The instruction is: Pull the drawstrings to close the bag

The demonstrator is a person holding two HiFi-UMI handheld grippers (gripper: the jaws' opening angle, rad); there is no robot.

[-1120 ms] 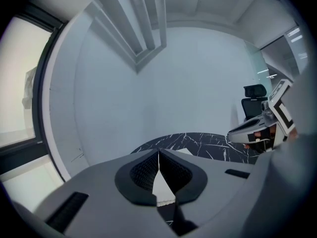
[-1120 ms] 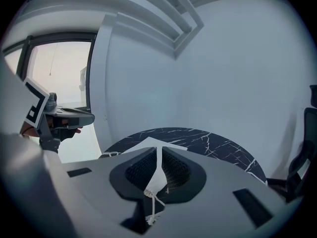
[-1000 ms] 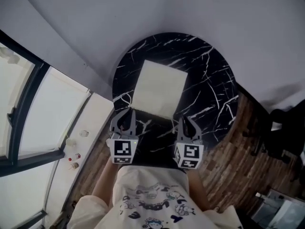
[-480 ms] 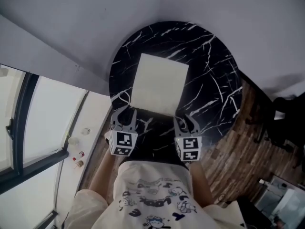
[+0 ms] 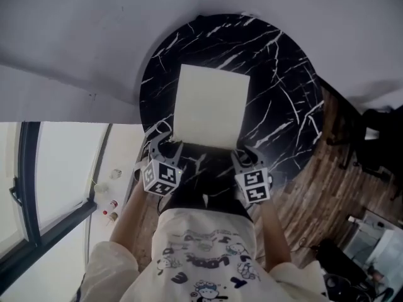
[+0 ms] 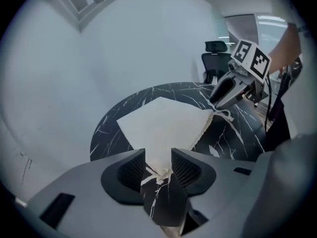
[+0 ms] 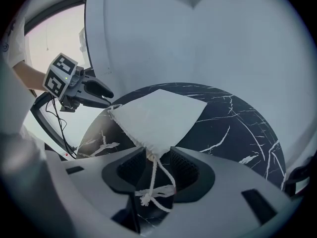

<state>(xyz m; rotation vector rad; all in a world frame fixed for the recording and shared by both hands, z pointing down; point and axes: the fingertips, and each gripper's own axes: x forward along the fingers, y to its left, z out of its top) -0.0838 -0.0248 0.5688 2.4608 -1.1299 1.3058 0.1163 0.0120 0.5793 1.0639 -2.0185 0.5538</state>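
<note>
Two drawstrings are to be pulled and neither is clamped yet, so I judge the task barely begun. The cream drawstring bag [image 5: 211, 106] lies flat in the middle of the round black marble desk [image 5: 286, 61]. Its mouth side faces the desk's near edge and is spread to full width, with no more than a slight ruffle along that hem. What is left is the whole of the work: closing on each cord, then drawing the two apart until the mouth gathers.

The left tongs [image 5: 165, 142] sit at the bag's near left corner, close to the desk's near edge. Their jaws have just been opening and stand well apart. The tip of the corner and the knotted left drawstring [image 6: 159, 175] lie between the pads, which do not press on either.

The right tongs [image 5: 245, 157] sit at the bag's near right corner, also close to the near edge. Their jaws too have just been opening and stand apart. The right drawstring [image 7: 157, 190], a white loop ending in a frayed knot, trails from the corner down the gap between the pads, loose and unpinched.
</note>
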